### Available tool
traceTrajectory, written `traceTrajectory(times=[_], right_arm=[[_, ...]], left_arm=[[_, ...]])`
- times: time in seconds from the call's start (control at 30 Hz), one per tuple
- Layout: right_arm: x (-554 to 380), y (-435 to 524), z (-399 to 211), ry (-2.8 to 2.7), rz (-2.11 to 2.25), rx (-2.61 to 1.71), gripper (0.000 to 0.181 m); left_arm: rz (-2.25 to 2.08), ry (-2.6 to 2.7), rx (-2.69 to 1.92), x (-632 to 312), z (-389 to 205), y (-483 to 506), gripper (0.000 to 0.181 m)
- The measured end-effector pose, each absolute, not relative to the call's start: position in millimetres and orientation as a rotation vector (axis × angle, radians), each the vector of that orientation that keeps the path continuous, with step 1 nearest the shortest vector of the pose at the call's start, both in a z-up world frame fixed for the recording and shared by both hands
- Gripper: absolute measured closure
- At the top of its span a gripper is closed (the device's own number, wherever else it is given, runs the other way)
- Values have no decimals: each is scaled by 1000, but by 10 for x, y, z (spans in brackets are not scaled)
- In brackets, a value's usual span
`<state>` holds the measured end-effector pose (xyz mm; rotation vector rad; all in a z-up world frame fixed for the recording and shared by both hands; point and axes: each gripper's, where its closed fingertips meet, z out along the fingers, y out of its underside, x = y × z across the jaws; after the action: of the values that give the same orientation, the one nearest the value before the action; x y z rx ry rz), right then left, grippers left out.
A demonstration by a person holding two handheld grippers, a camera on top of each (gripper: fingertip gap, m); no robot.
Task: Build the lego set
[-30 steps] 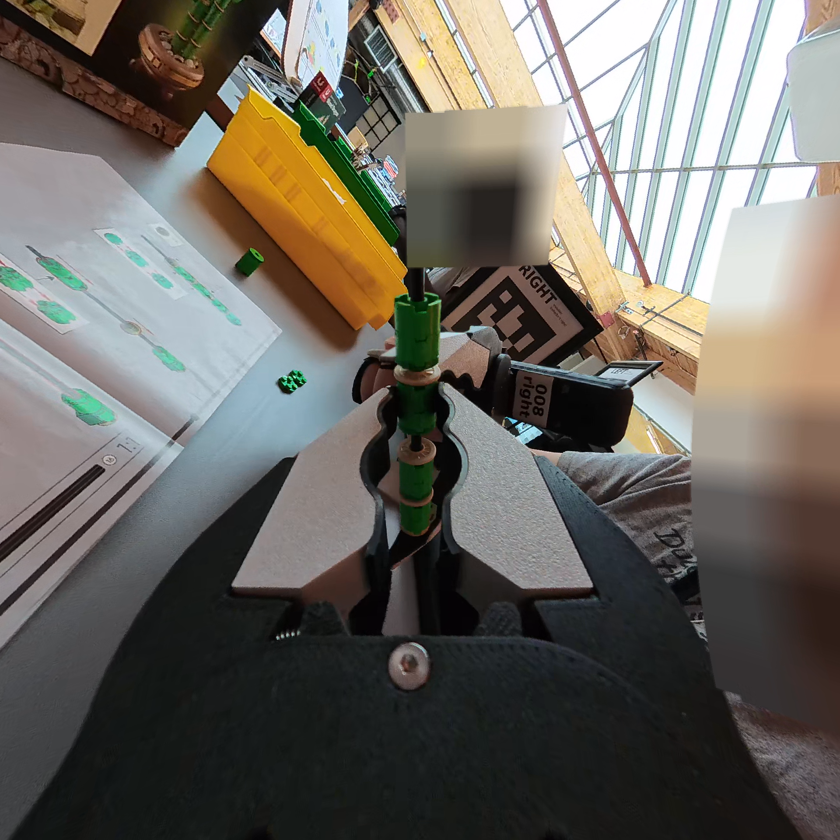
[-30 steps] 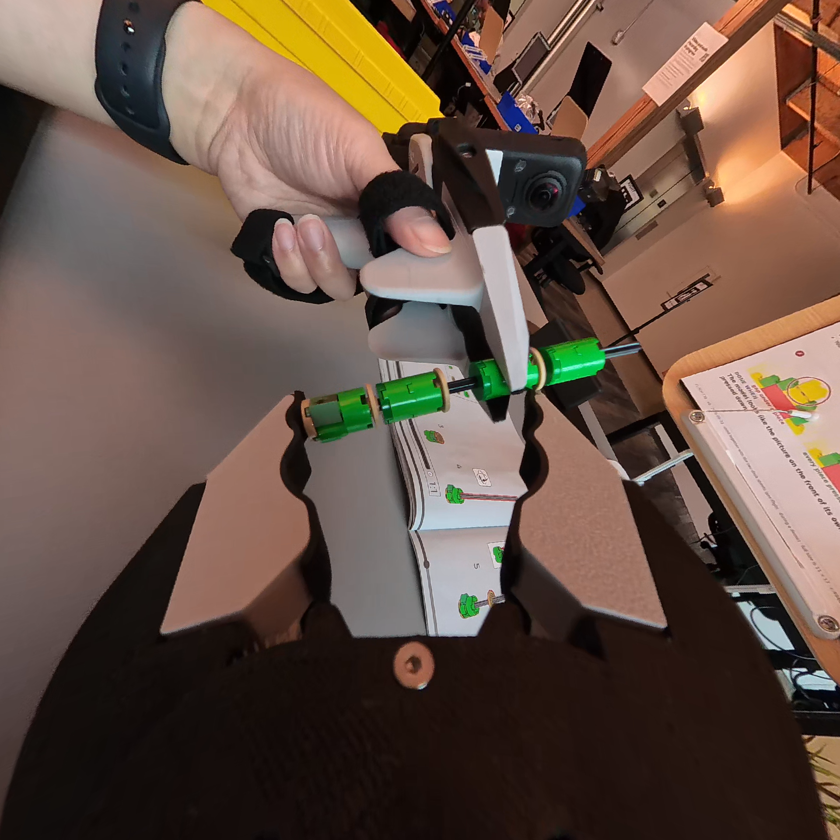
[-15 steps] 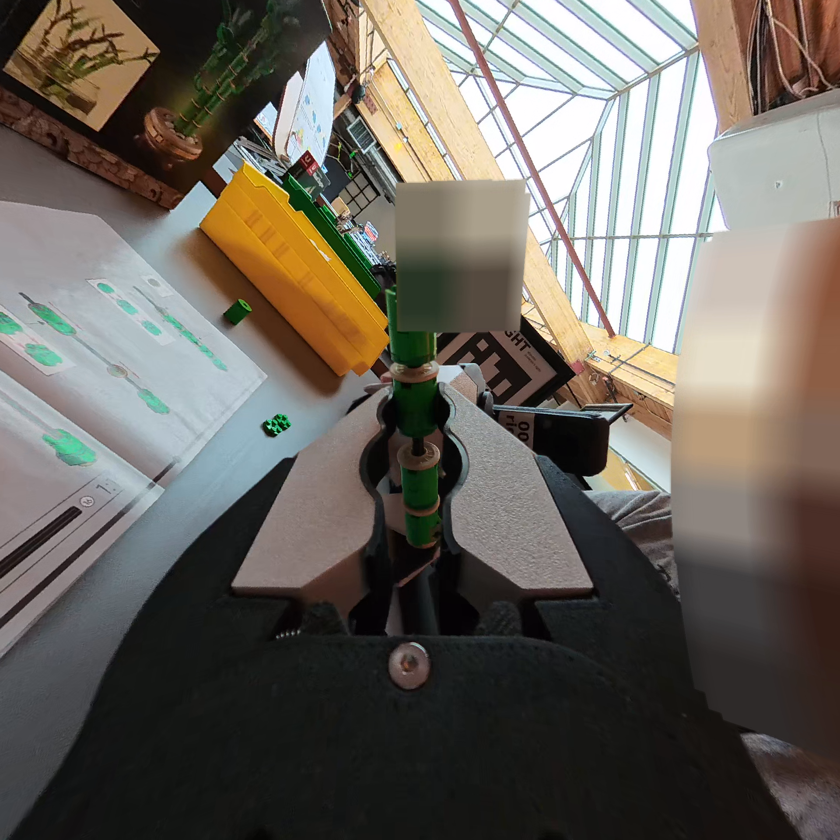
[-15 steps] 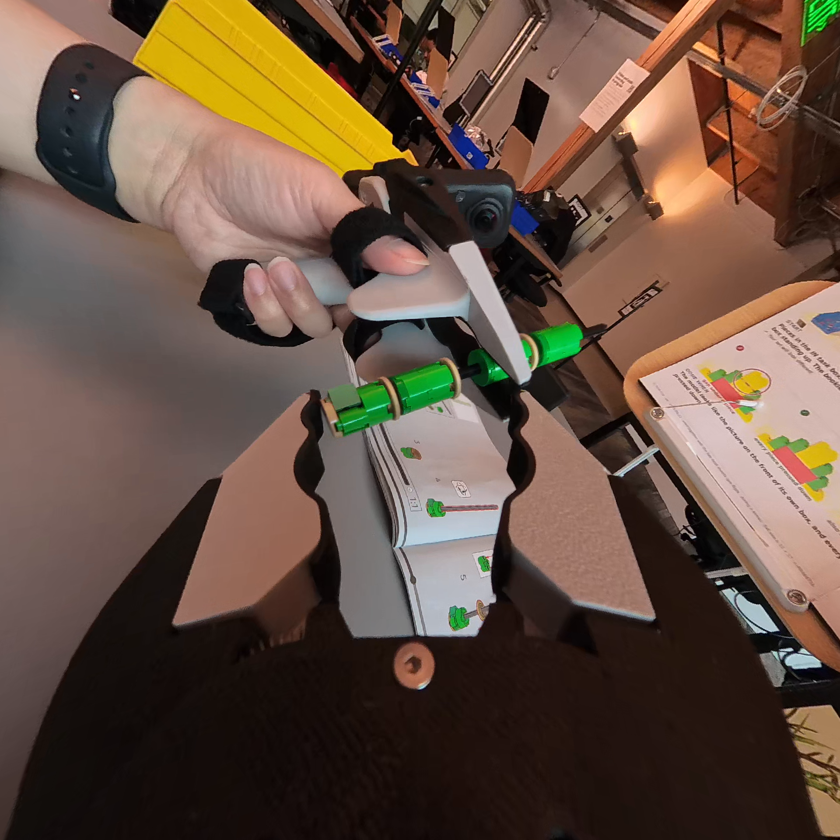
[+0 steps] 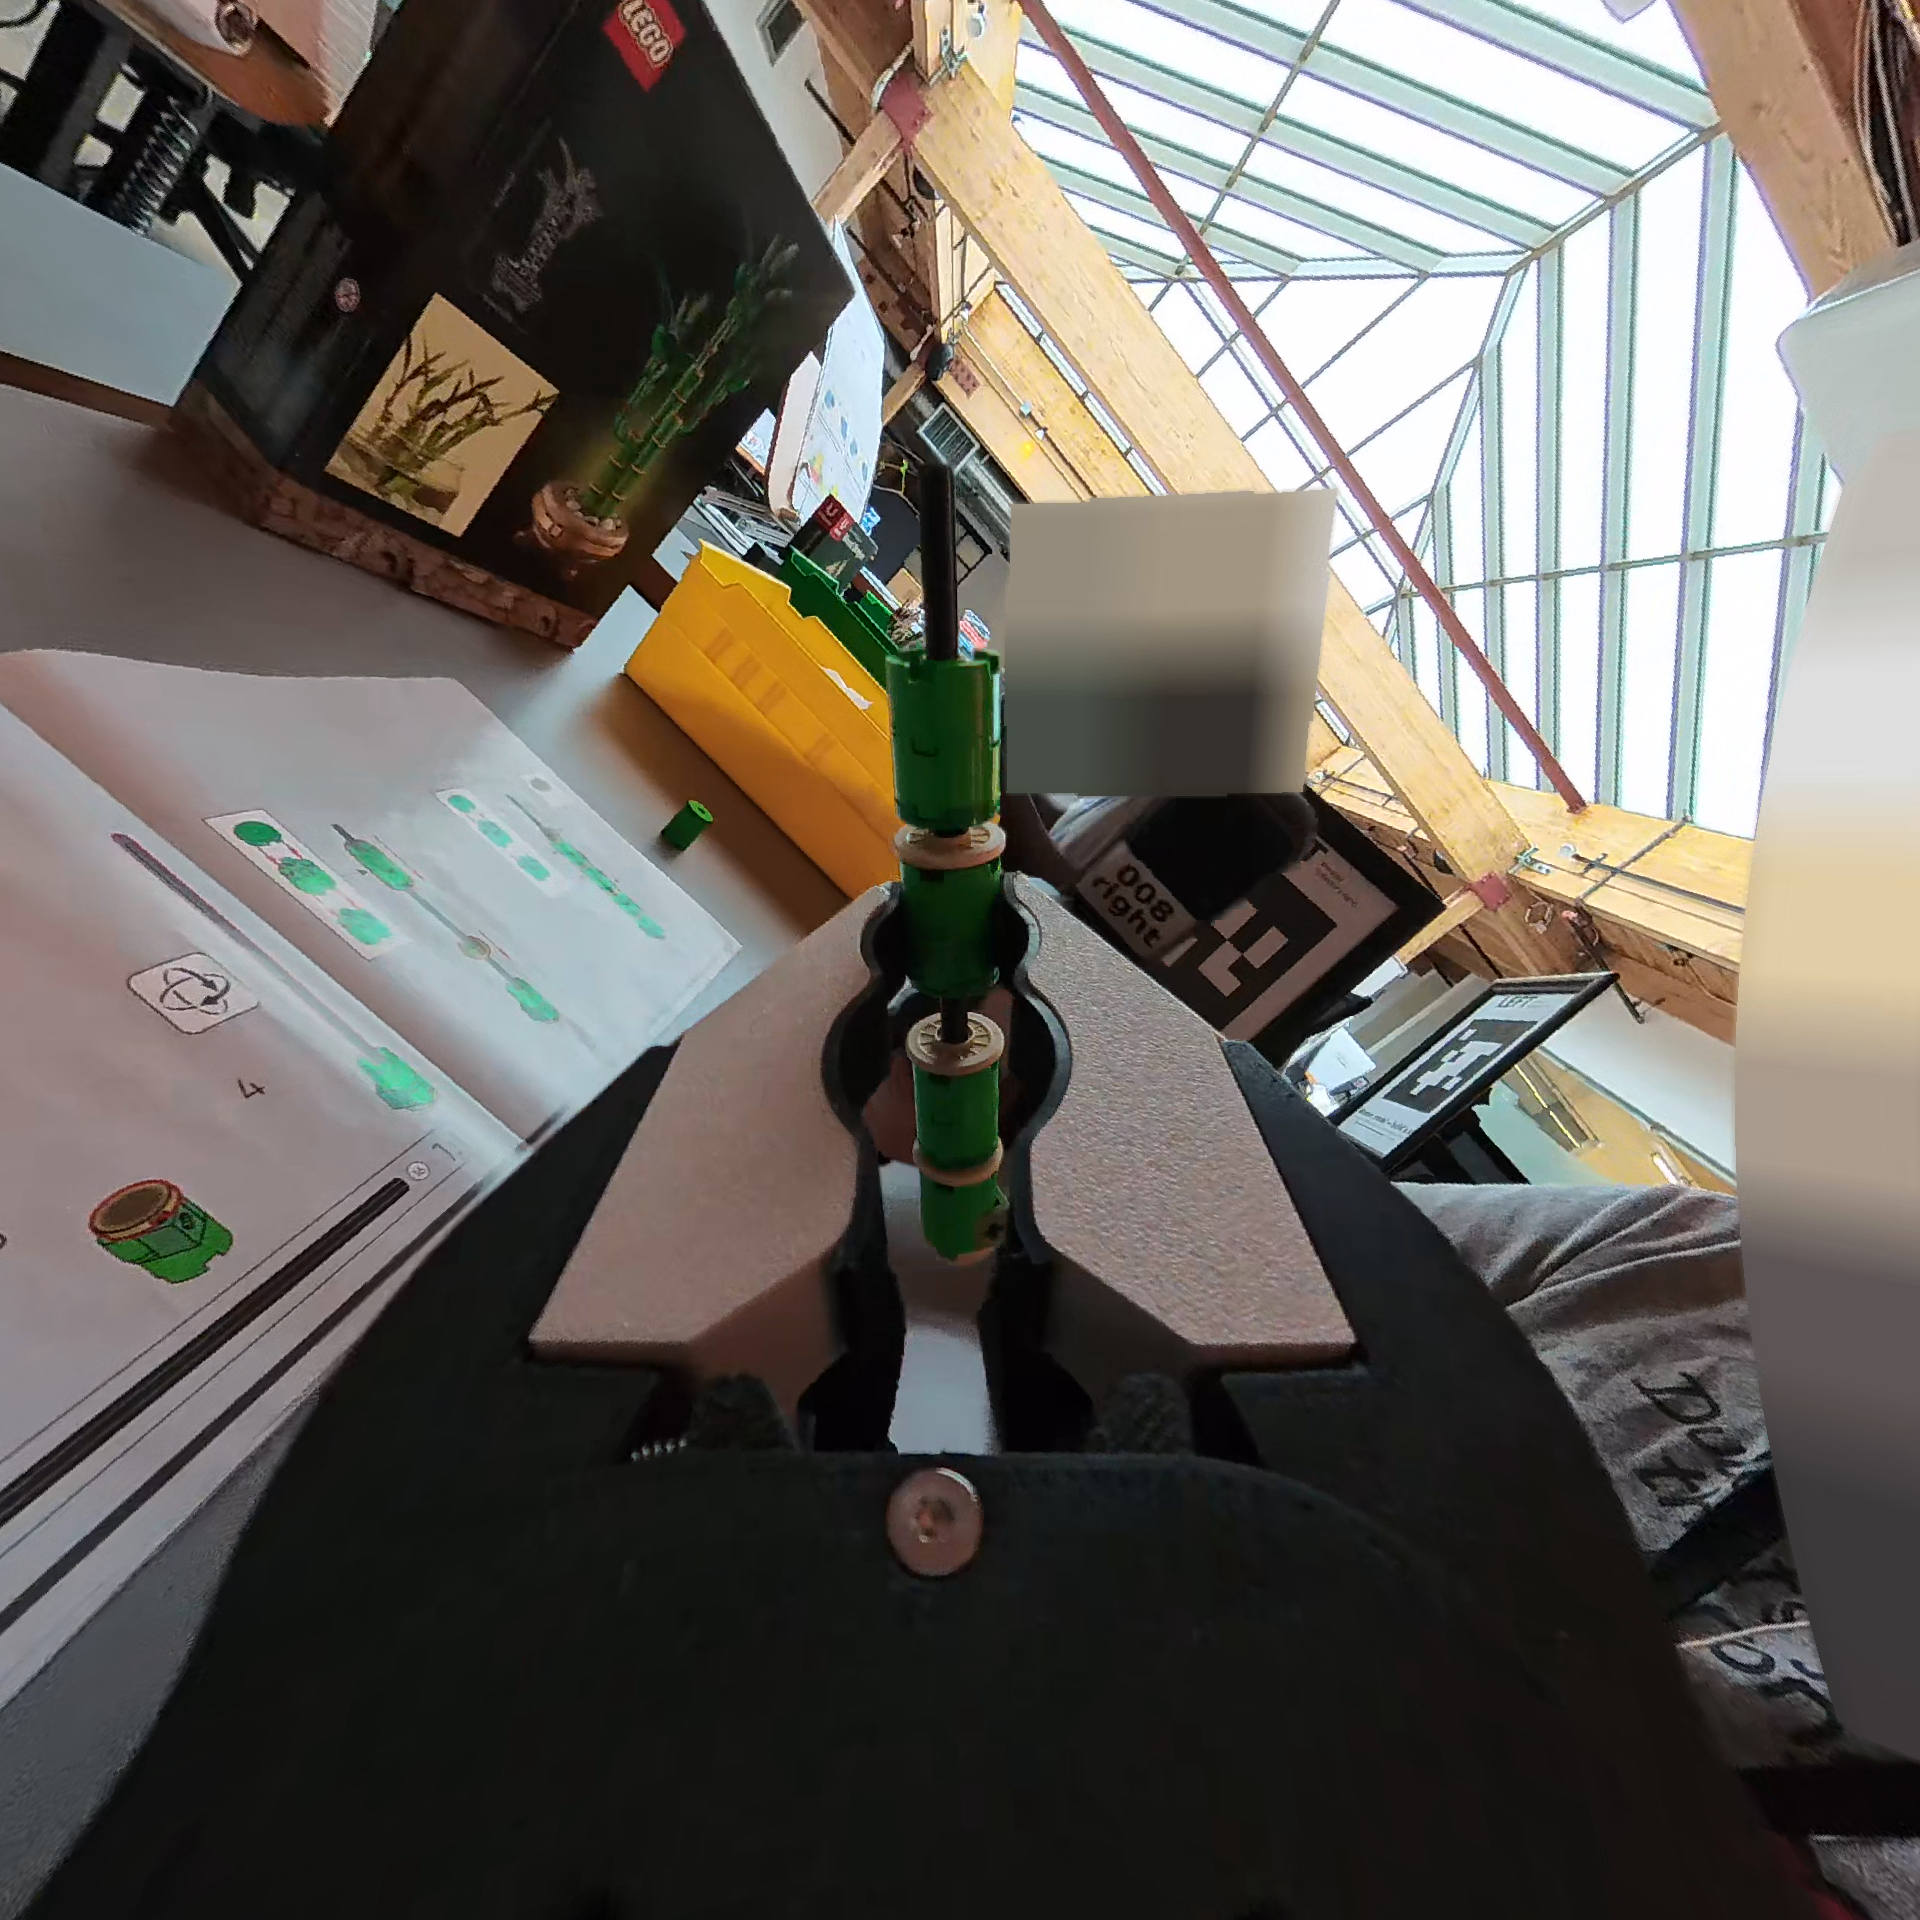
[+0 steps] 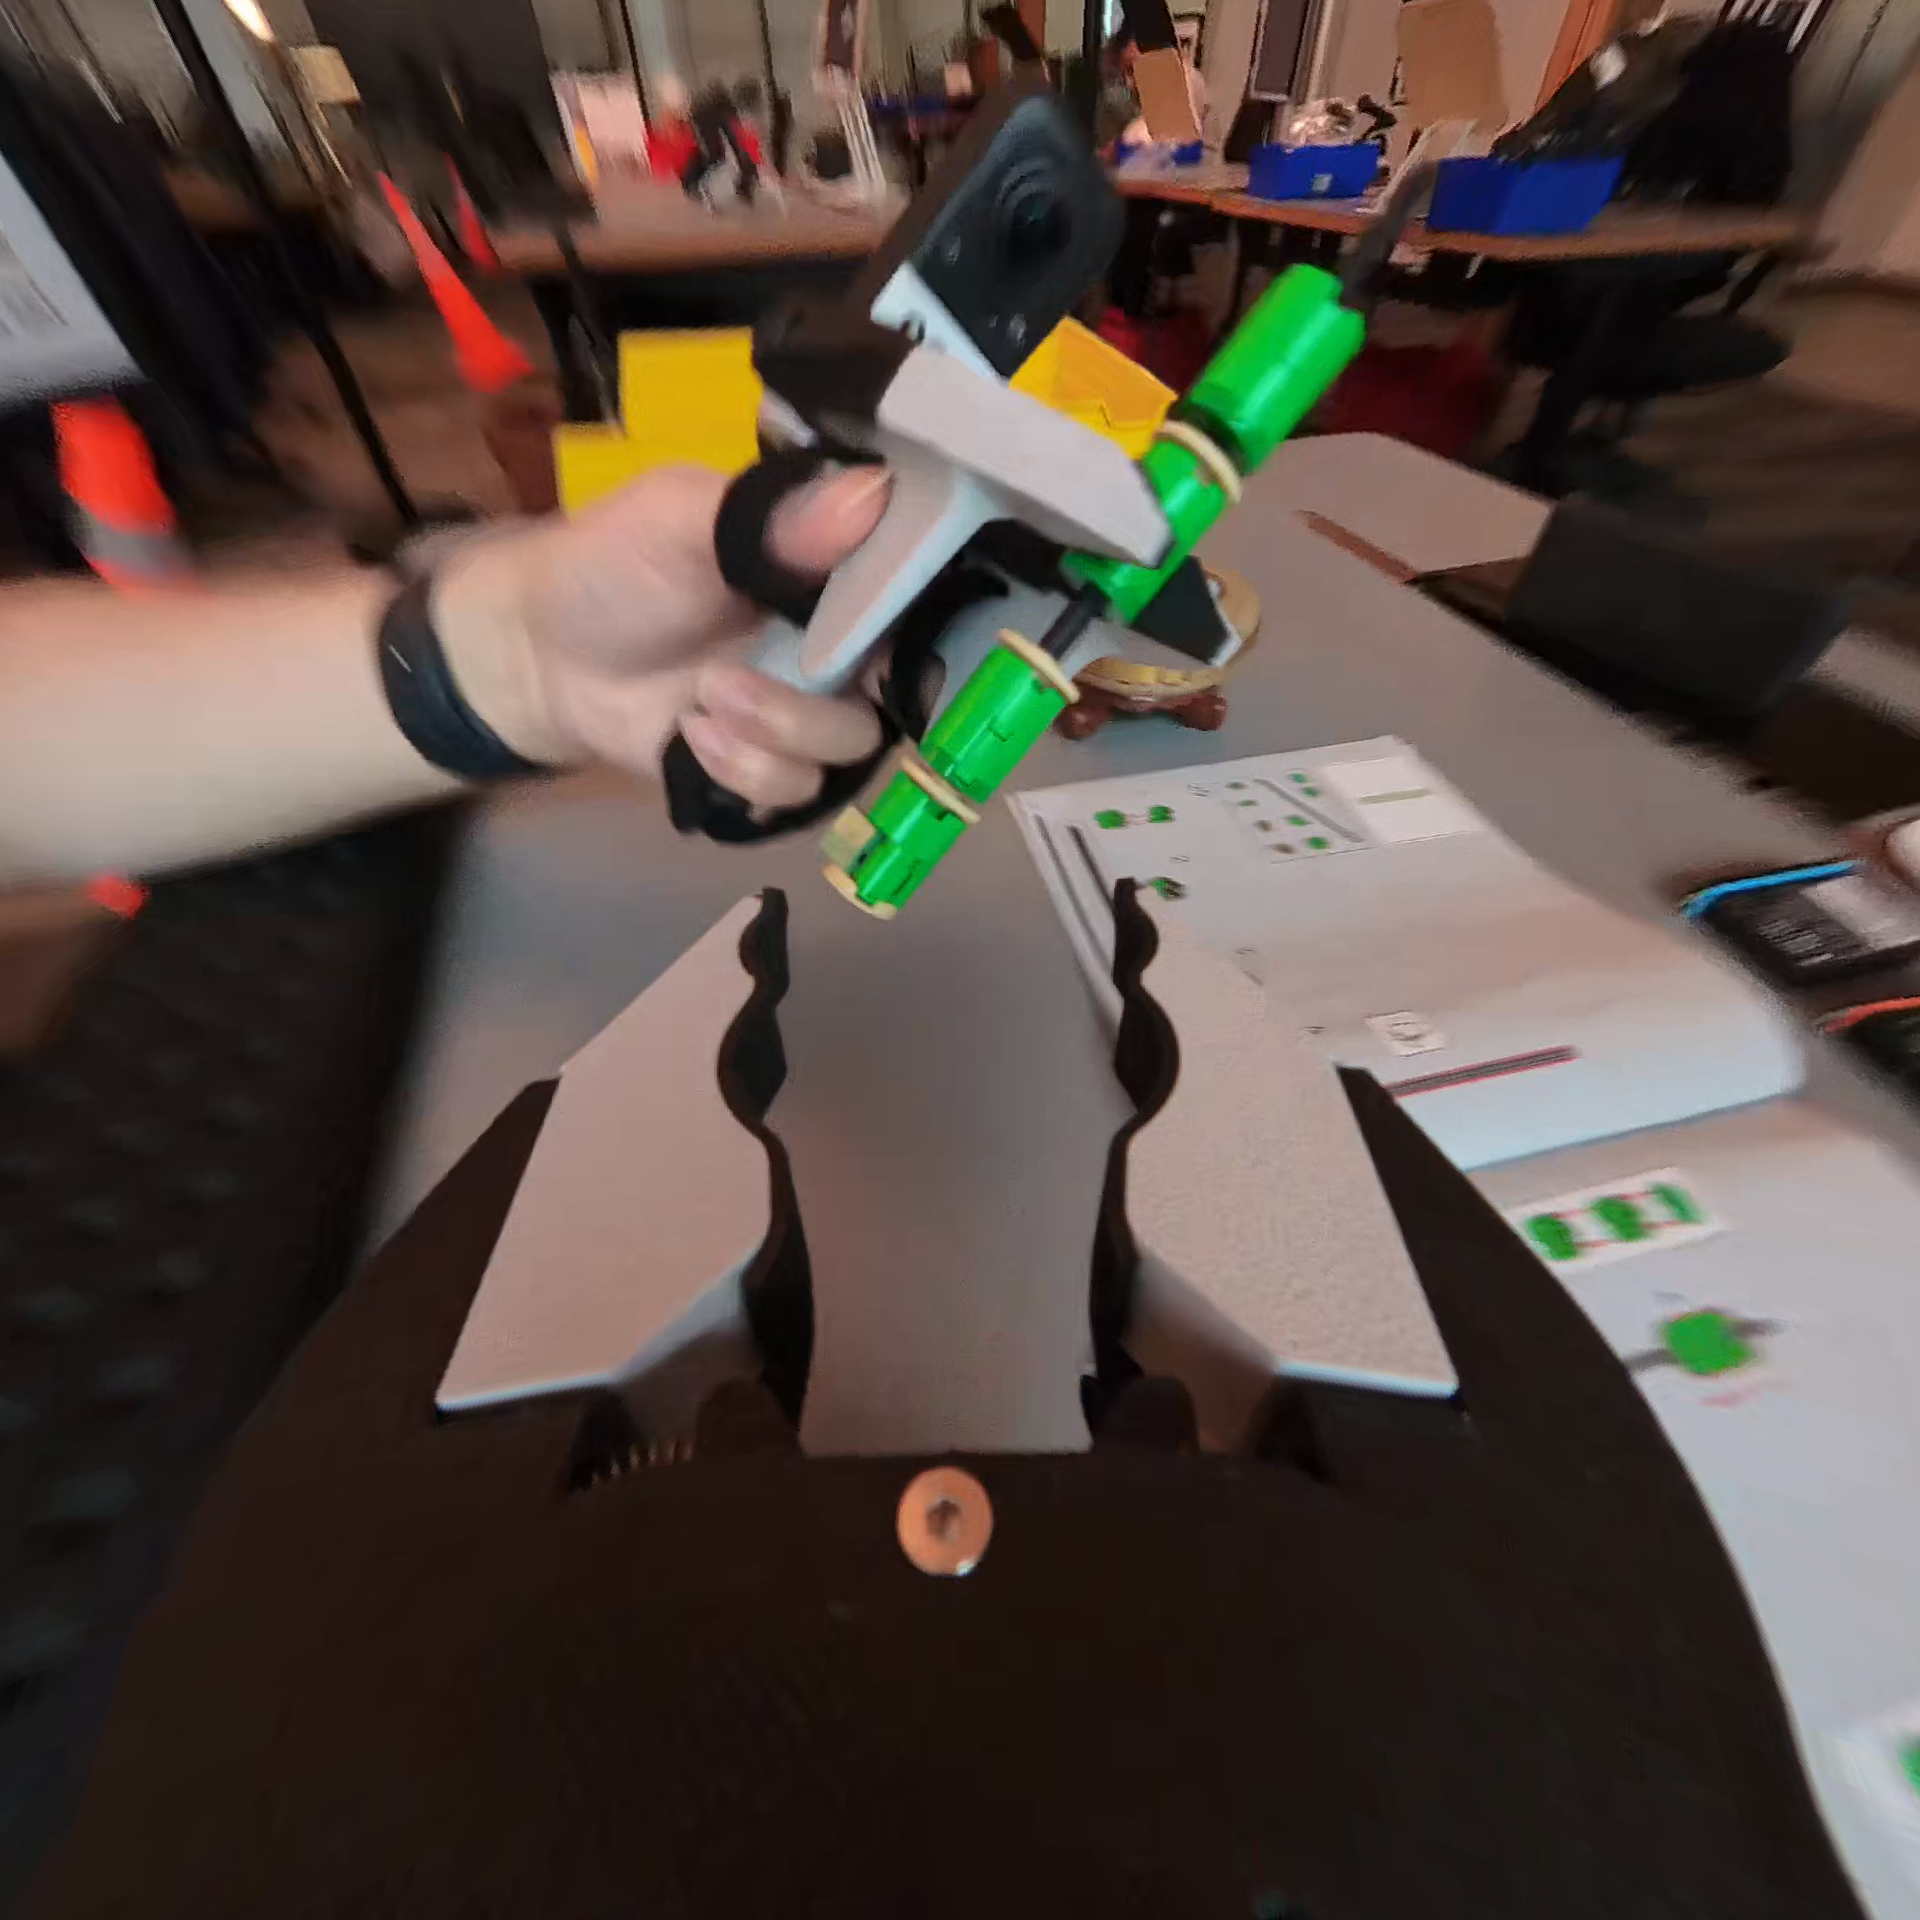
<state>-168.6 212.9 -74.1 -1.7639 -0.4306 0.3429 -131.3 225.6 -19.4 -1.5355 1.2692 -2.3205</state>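
My left gripper is shut on a green bamboo stalk made of green cylinders and tan rings on a black axle. The stalk stands upright between the fingers, and the axle tip sticks out above. In the right wrist view the same stalk slants from lower left to upper right, held by the left gripper in a person's hand. My right gripper is open and empty, just below the stalk's lower end. A loose green cylinder lies on the table by the booklet.
An open instruction booklet lies on the grey table; it also shows in the right wrist view. A yellow bin and the dark set box stand behind it. A brown and tan pot base stands on the table beyond the stalk. Spacing between my two grippers at the tips: around 7 centimeters.
My right gripper has pulled back and swung down toward the table; the stalk now slants steeply in its view. My left gripper has tilted, still shut on the stalk.
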Motion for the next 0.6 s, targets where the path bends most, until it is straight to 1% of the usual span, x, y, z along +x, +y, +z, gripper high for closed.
traceTrajectory(times=[0.07,0.13,0.17,0.3,0.43,0.5,0.57,0.6], right_arm=[[-1715,2131,-833,-589,124,-1778,118],[-1716,2147,-799,-651,-53,-1738,126],[-1685,2158,-729,-645,-133,-1704,125],[-1619,2153,-559,-721,-420,-1586,105],[-1689,2149,-606,-854,-569,-1528,101],[-1685,2165,-598,-835,-572,-1529,88],[-1631,2186,-534,-805,-636,-1504,67],[-1618,2189,-522,-801,-650,-1497,62]], left_arm=[[-2310,1279,-1565,-1302,-231,2234,169],[-2300,1298,-1596,-1295,-270,2206,169],[-2300,1297,-1608,-1292,-284,2200,169],[-2334,1271,-1665,-1293,-315,2214,169],[-2328,1357,-1711,-1306,-417,2137,169],[-2315,1387,-1730,-1292,-471,2097,169],[-2314,1386,-1742,-1273,-501,2075,169],[-2314,1382,-1745,-1264,-511,2071,169]])
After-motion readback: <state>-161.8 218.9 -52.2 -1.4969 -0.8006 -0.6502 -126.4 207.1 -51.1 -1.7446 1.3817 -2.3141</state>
